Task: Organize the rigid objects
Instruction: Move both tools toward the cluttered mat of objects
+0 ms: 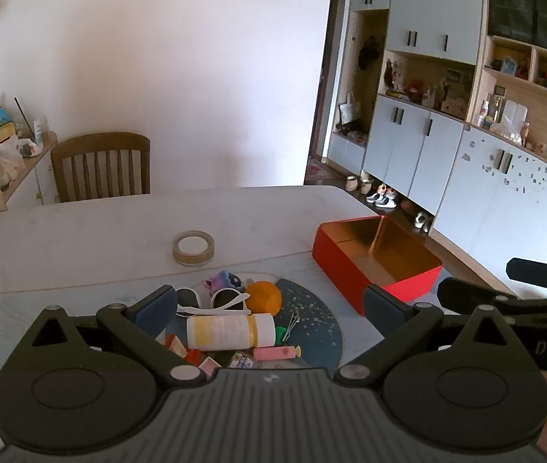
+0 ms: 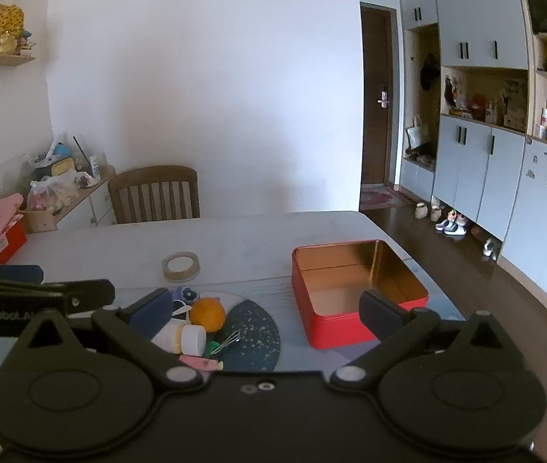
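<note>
A pile of small objects lies on a dark round mat: a white and yellow bottle on its side, an orange ball, white sunglasses, a pink eraser, a purple toy. An open, empty red tin box stands to the right. My left gripper is open above the pile. My right gripper is open between the pile and the box.
A tape roll lies further back on the white table. A wooden chair stands behind the table. Cabinets and shoes line the right wall. A cluttered side shelf is at the left.
</note>
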`<state>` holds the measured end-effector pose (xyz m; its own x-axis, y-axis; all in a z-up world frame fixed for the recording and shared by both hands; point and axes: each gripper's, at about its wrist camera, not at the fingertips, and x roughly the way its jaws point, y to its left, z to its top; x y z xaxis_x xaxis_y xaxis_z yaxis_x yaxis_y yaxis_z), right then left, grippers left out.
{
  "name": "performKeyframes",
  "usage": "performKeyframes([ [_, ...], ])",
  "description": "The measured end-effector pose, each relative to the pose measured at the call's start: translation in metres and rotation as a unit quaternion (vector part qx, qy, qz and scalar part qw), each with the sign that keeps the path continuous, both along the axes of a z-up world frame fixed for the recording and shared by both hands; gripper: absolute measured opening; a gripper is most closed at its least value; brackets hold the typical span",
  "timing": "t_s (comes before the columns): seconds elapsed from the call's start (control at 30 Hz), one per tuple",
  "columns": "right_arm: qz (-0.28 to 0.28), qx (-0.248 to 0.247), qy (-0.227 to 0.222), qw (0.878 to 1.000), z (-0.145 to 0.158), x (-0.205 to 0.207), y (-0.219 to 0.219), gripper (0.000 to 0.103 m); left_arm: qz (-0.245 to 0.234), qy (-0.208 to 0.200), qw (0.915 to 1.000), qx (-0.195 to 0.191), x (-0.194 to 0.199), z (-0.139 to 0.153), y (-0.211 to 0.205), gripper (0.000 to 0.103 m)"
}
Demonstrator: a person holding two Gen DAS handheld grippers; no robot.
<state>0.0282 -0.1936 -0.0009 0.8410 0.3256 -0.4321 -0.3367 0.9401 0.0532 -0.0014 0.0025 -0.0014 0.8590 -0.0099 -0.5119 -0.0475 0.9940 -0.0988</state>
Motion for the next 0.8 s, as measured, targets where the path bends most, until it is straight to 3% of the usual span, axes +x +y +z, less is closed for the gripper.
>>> performKeyframes([
  [0.43,0.004,-0.004,-0.010,1.000,0.0028,0.0021,-0.0029,0.103,0.005,-0.010,0.9999,-0.005,-0.0008,0.0022,0.0014,0.103],
  [0.8,0.021,-0.003,-0.004,1.000,0.0000,0.0086,-0.0050,0.103,0.041,-0.019,0.9990,0.006,-0.0007,0.0054,-0.0013,0.103],
])
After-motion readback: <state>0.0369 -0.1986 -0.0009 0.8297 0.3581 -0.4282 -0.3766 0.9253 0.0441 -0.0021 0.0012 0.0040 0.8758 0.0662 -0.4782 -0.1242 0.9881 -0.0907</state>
